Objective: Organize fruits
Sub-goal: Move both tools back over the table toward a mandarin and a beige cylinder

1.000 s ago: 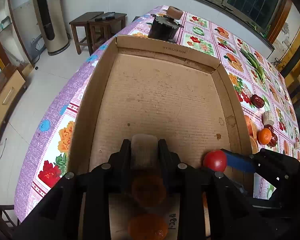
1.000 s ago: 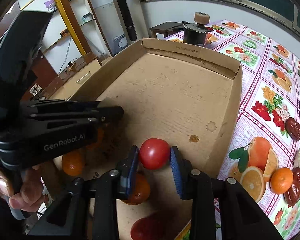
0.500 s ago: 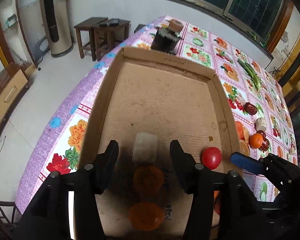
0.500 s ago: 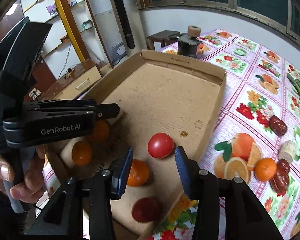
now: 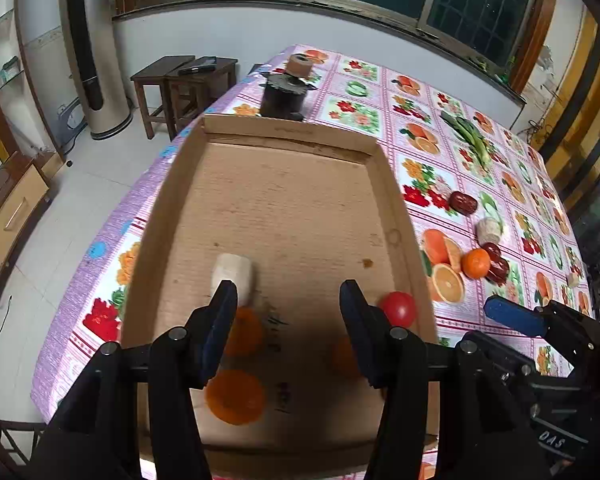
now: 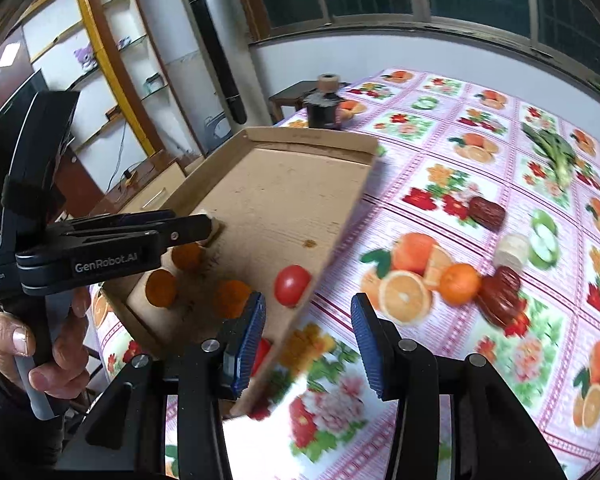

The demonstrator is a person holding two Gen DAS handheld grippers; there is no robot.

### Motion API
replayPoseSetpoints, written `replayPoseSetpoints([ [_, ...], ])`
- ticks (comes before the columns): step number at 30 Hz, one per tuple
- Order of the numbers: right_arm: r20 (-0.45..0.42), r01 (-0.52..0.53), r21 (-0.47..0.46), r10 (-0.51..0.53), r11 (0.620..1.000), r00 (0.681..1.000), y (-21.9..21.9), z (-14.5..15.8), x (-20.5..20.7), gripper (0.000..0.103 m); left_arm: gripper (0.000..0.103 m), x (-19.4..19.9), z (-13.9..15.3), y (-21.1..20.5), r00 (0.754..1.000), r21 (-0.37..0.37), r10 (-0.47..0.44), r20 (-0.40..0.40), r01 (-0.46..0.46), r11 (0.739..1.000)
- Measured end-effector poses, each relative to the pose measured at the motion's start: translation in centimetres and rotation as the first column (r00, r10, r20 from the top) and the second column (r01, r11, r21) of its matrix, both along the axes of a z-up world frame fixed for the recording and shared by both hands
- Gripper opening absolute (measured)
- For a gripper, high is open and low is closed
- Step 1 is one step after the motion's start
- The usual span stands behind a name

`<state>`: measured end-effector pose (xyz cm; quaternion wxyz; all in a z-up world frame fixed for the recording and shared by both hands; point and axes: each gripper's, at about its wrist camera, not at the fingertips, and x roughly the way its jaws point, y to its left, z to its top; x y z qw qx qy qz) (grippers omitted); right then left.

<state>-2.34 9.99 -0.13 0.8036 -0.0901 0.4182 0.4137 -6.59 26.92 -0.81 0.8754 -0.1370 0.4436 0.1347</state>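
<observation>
Cardboard tray (image 6: 284, 200): holds tomato (image 6: 292, 285) near its right wall, three oranges (image 6: 231, 298) leftward.
Right gripper (image 6: 308, 334): parted, empty, over tray's right wall.
Loose orange (image 6: 459, 284): right of tray.

cardboard tray (image 5: 396, 216) far half bare, fruit crowding near end

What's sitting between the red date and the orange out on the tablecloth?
A pale cut chunk lies between the red date and the orange, seen in the right wrist view.
</observation>
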Motion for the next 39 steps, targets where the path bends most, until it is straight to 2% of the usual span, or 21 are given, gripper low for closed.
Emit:
replayPoseSetpoints([
  [10, -0.026, 0.122, 0.001, -0.122, 0.993, 0.992, -5.7, -0.8, 1.4, 0.046, 0.052, 0.2, 0.5, -3.3, 0.998, 0.001, -0.069, 0.005, 0.069, 0.998],
  [23, -0.042, 0.230, -0.002, -0.230, 0.973, 0.972, -11.0, -1.5, 2.9, 0.046, 0.052, 1.2, 0.8, -7.7, 0.987, -0.009, -0.163, 0.003, 0.163, 0.987],
  [33, -0.042, 0.258, -0.026, -0.258, 0.966, 0.965, -12.1, -2.1, 4.5, 0.046, 0.052, 2.8, 0.4, -11.6, 0.970, -0.020, -0.243, -0.015, 0.242, 0.970],
  [39, -0.055, 0.270, -0.016, -0.270, 0.963, 0.961, -11.7, -2.0, 7.4, 0.046, 0.052, 4.6, -0.6, -13.5, 0.960, -0.023, -0.279, -0.038, 0.278, 0.960],
])
